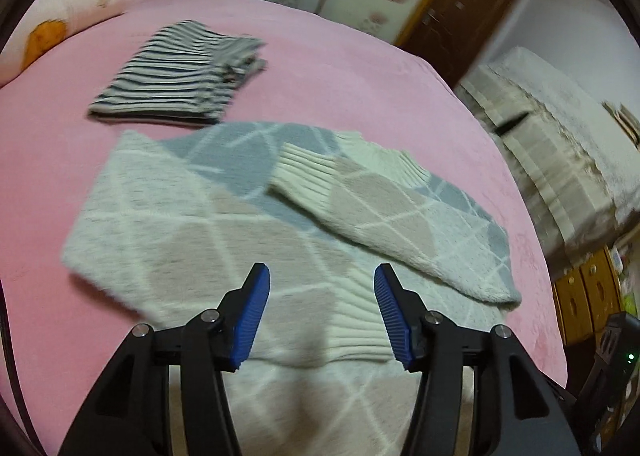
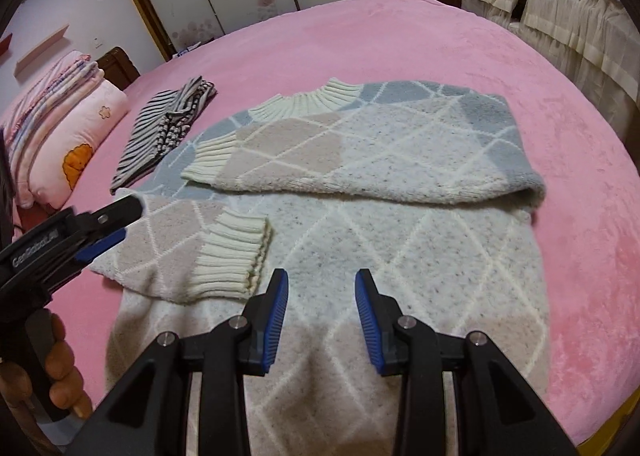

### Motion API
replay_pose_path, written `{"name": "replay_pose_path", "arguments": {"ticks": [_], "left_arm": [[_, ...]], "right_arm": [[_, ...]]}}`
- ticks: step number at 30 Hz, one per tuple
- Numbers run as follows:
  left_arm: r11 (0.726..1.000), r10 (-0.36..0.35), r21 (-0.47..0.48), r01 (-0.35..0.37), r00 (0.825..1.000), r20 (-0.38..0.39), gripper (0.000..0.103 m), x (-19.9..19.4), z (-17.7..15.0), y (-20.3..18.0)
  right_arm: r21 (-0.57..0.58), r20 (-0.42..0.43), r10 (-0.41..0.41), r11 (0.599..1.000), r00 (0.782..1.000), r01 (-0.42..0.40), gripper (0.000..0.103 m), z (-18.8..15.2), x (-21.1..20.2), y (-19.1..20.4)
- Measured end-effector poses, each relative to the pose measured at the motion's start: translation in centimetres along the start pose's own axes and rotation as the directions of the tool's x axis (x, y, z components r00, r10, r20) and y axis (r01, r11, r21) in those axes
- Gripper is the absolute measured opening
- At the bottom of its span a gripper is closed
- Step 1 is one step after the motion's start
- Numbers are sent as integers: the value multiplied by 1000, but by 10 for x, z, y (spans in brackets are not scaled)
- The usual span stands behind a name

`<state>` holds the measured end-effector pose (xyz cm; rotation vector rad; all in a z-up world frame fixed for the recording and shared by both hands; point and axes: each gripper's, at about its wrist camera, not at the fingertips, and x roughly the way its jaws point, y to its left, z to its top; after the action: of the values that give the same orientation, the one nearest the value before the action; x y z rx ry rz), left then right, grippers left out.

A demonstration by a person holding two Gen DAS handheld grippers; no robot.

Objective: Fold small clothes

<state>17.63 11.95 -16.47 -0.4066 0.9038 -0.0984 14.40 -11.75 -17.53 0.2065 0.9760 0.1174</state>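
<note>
Sweater [image 2: 360,216] flat on pink bed [image 2: 560,116], both sleeves folded across chest; body fold left. Striped top [image 2: 168,128] folded, at 10 o'clock of sweater. Left gripper [image 1: 322,280] and right gripper [image 2: 322,288] agape, empty, over hem.

diamond-patterned sweater [image 2: 400,224] spread flat mid-bed, both sleeves folded across its chest; striped garment [image 2: 164,128] folded nearer the pillows.

Fuzzy knit sweater [image 2: 400,184] on plush pink blanket [image 2: 580,216].
</note>
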Motion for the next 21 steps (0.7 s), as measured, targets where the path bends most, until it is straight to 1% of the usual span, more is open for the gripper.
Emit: {"name": "replay_pose_path", "arguments": {"ticks": [1,5,8,11,13,16,19,21], "left_arm": [[1000,7,-12,-7,1000,7,56,-2,0,8],[993,108,-57,-106,993,46,58,-26,-9,55],[982,170,-86,-166,984,48,58,-36,-18,87],[970,221,-114,-217,975,28,58,-36,-24,114],[963,240,-130,-237,971,4,58,-32,-28,127],[957,240,-162,-241,970,-28,58,-27,-34,142],[957,235,-166,-238,971,-36,58,-25,-37,147],[959,230,-164,-233,973,-37,58,-23,-38,146]], "right_arm": [[-6,1,11,1000,1000,-11,35,0,1,3],[-36,-7,44,998,999,-44,35,1,6,16],[-48,-38,82,995,996,-84,35,3,18,26],[-38,-76,117,992,990,-120,35,5,37,32],[-20,-102,132,991,986,-135,35,8,53,34],[13,-140,146,989,979,-146,35,14,76,36],[37,-158,167,986,973,-163,35,18,92,37],[24,-161,159,987,974,-157,35,20,97,42]]}}
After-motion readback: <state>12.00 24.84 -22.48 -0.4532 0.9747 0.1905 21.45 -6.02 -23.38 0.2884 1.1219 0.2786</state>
